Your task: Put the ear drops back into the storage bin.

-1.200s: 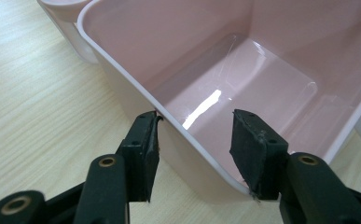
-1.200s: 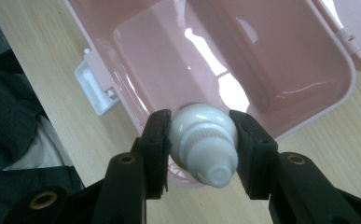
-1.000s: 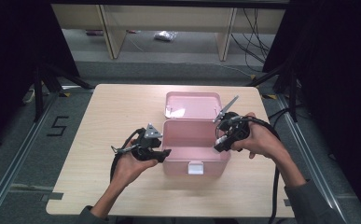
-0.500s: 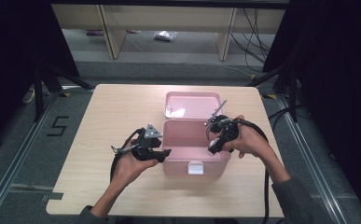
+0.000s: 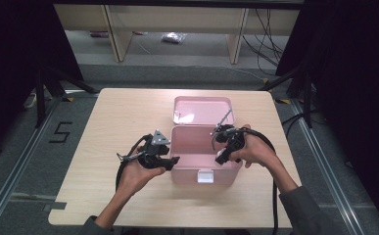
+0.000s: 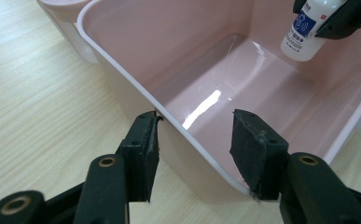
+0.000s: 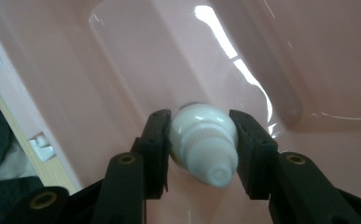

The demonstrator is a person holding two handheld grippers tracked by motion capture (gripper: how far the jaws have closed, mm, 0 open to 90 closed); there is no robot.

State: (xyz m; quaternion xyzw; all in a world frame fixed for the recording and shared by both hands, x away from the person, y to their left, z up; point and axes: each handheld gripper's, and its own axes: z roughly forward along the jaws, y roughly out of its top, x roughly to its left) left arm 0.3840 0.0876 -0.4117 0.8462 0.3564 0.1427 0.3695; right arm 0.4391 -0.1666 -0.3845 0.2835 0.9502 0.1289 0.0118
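High view showed a pale wooden bench (image 5: 128,122) with a pink box (image 5: 204,161) near its middle, the lid (image 5: 201,110) thrown back toward twelve o'clock and a white latch (image 5: 205,176) on the six o'clock wall. On the floor at about nine o'clock from the bench, a dark "5" (image 5: 59,132) was marked.

At the box's nine o'clock side the left claw (image 5: 170,160) straddled the wall; in the left gripper view its jaws stood apart, one outside the rim and one inside, with the left claw (image 6: 194,144) pressing on nothing that could be seen.

The right claw (image 5: 221,156) sat at the box's three o'clock end, pointing down into it. It was clamped on a small white bottle (image 7: 204,140), both pads against the ribbed cap, nozzle toward the camera. In the left gripper view the same bottle (image 6: 304,32) hung at one o'clock above the box floor, not touching it. Its label carried a blue round emblem and small red and dark print too fine to read.
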